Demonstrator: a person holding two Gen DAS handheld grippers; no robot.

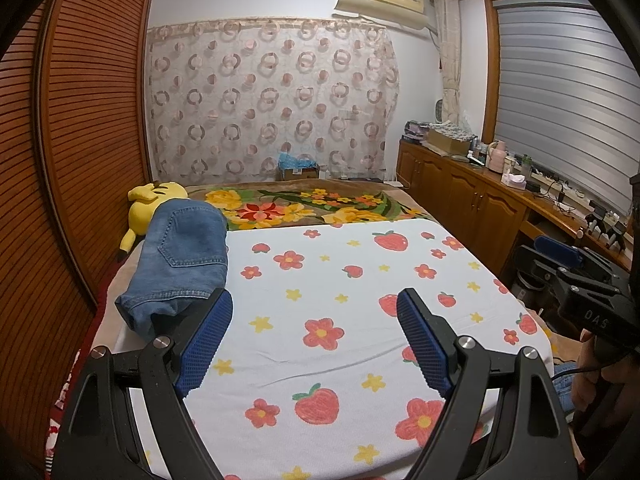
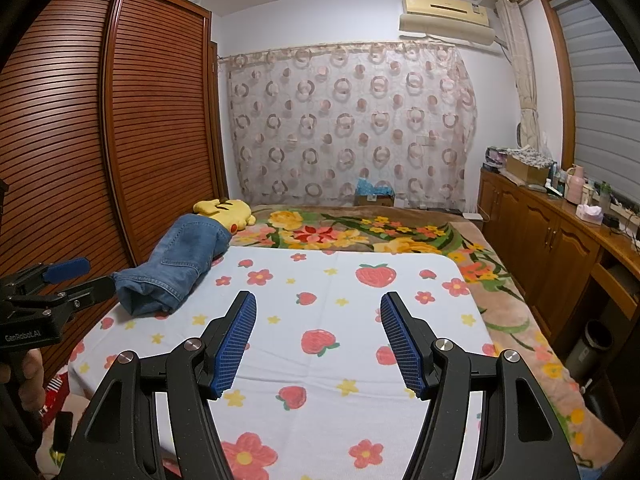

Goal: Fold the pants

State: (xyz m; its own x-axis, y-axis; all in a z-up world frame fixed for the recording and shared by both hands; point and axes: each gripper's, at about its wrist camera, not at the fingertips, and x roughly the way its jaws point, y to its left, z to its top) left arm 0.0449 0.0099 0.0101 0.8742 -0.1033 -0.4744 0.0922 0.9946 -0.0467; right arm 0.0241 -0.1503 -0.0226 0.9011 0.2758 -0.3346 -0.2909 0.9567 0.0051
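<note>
A folded pair of blue jeans [image 1: 180,256] lies at the left edge of the bed, on the white strawberry-print sheet [image 1: 320,280]; the same jeans [image 2: 176,268] show at the left of the right wrist view. My left gripper [image 1: 314,304] hovers open over the sheet, its left finger close to the jeans' near end, with nothing between the blue pads. Over the sheet's middle my right gripper [image 2: 318,308] stands open and holds nothing. Each gripper also shows from the side in the other's view: the right gripper [image 1: 556,252] and the left gripper [image 2: 68,272].
A yellow plush toy [image 1: 146,208] lies behind the jeans, beside a flowered blanket [image 1: 304,204]. A slatted wooden wardrobe [image 1: 80,140] runs along the bed's left side. Low cabinets [image 2: 552,236] with clutter on top line the right wall. A trash bin [image 2: 588,344] stands by the bed.
</note>
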